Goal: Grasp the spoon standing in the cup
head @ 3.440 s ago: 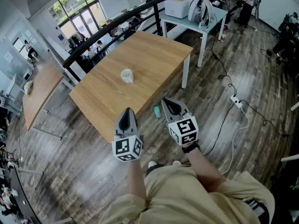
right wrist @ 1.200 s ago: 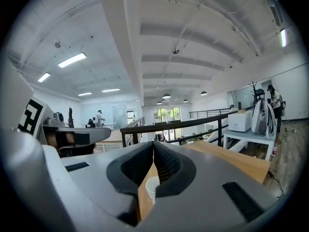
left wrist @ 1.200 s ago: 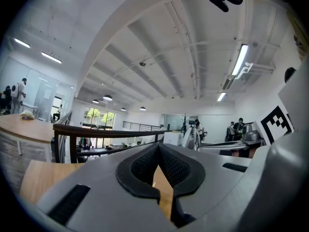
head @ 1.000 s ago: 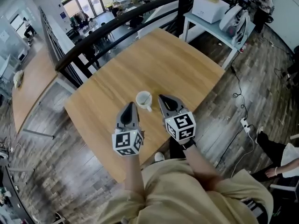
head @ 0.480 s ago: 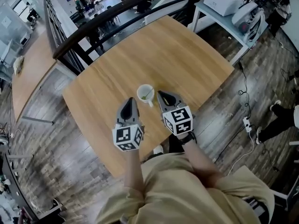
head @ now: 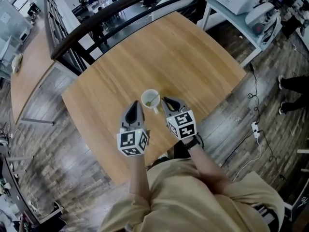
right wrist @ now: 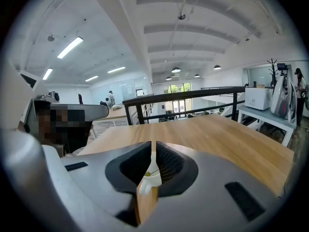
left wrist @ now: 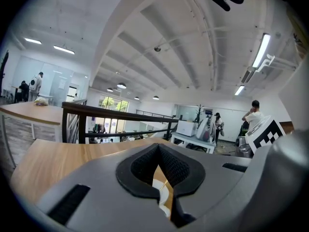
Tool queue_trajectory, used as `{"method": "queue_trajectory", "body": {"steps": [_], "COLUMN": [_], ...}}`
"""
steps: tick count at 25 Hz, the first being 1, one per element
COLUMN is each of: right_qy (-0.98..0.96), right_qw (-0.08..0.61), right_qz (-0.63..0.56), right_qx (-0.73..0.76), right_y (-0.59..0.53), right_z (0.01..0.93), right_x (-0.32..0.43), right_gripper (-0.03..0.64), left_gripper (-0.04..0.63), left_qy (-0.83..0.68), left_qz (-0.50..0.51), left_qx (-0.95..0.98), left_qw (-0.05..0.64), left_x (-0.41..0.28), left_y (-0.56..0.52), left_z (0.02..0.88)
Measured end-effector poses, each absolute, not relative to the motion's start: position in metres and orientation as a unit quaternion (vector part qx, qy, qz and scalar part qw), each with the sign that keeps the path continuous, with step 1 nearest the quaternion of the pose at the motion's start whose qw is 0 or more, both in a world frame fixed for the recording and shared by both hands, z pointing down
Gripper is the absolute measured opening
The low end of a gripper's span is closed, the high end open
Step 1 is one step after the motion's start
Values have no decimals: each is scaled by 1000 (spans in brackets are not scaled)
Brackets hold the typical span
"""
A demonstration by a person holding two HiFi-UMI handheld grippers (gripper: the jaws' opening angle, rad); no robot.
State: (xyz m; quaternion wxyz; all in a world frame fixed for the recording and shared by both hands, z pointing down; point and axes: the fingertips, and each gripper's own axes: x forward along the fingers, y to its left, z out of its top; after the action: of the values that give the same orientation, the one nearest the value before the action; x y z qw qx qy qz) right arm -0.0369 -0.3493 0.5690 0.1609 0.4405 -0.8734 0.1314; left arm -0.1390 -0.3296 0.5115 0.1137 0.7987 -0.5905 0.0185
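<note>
A white cup point(head: 150, 99) stands on the wooden table point(head: 169, 52), near its front edge. A pale green spoon point(head: 151, 100) leans inside it. My left gripper point(head: 134, 105) is shut, empty, with its tip just left of the cup. On the cup's other side my right gripper point(head: 165, 100) is also shut and empty, its tip close beside the handle. In the left gripper view a sliver of the cup point(left wrist: 162, 202) shows between the pads. The right gripper view shows the cup point(right wrist: 151, 179) low behind its closed jaws.
A black railing point(head: 96, 25) runs behind the table's far left edge. A pale blue side table point(head: 227, 11) with a white box stands at the back right. Cables and a power strip point(head: 254, 127) lie on the floor to the right, near a person's legs point(head: 292, 83).
I have walked up to the table. Both grippers moved forward from the floor side over its edge and now flank the cup, still shut.
</note>
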Motion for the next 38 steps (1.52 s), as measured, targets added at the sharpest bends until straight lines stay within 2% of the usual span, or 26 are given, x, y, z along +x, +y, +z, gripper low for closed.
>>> {"method": "queue_trajectory", "body": {"steps": [13,19,20,22,23,28,31,38], "right_qy": [-858,-856,-856,-857,-857,-856,-856,-868], "right_qw": [226,233,234,237,238,234,223,198], "right_qz": [196,224,227,233,236,241,243,228], "right_qx": [418,404,401,394,392,393,397,394], "right_y": [-390,-403,-404,-408,-410,-418,-421,-417], "right_z": [646,671,673,677,678,682,678,658], "right_x": [-36,-39,-40,-43,-45,-50,-52,-62], "right_gripper": [17,18,27,104,109,109,49,22], "left_gripper": [12,12,12,12,12,12,12,12], "left_qy": [-612,-625,-627,-628,-629,-632,-633,-632], "left_qz": [29,36,38,39,39,40,41,28], "left_qx": [778,764,762,759,758,755,753,755], "left_qw": [135,153,158,164,166,171,173,170], "left_x": [-148,-157,-158,-159,-160,-165,-169,-175], "left_y": [-368,-382,-384,-388,-389,-394,-394,-388], "left_z": [536,556,558,562,563,568,569,558]}}
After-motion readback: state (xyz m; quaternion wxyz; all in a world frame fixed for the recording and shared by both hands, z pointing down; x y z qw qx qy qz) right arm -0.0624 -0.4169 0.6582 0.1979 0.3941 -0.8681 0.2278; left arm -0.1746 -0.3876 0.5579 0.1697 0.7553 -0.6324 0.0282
